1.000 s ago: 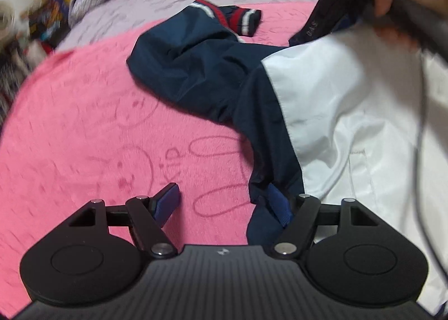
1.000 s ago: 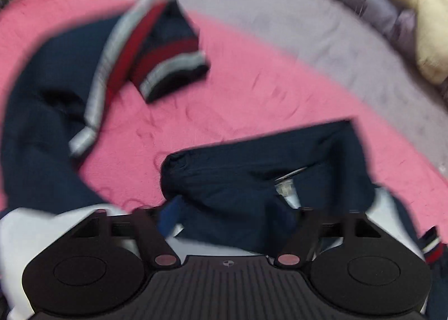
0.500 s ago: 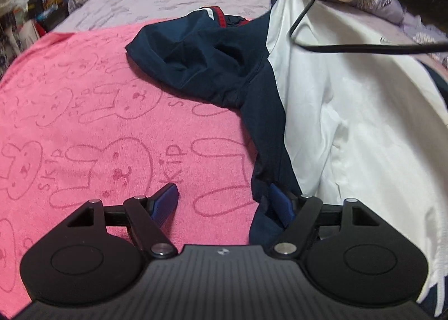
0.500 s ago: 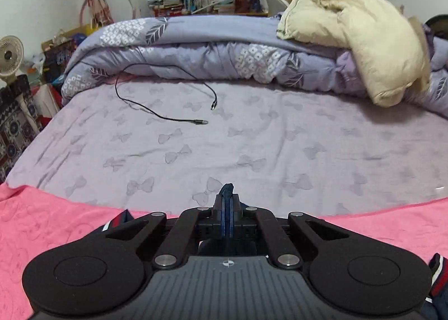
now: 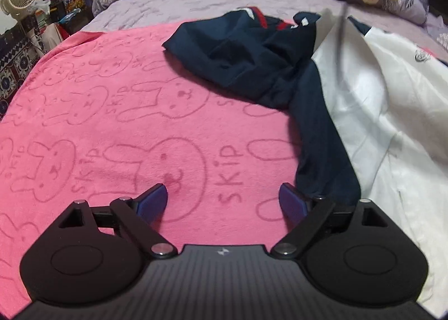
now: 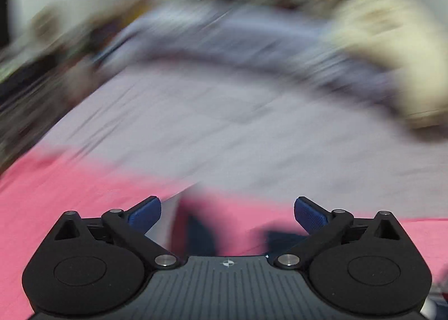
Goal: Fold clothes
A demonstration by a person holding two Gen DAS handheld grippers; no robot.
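Left wrist view: navy-and-white jacket [image 5: 330, 87] spread crumpled over pink blanket [image 5: 98, 129], right of left gripper [image 5: 224, 202], jaws released wide, empty; red-white trim at far edge; blanket stamped "skip" among rabbit outlines.

Right wrist view: heavily motion-blurred; right gripper [image 6: 227, 212] likewise released, empty; dark patches below, presumably the jacket, indistinct.

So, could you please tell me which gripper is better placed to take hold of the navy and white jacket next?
Left. The left gripper is open and steady, its right finger beside the navy and white jacket. The right gripper is open too, but its view is motion-blurred.
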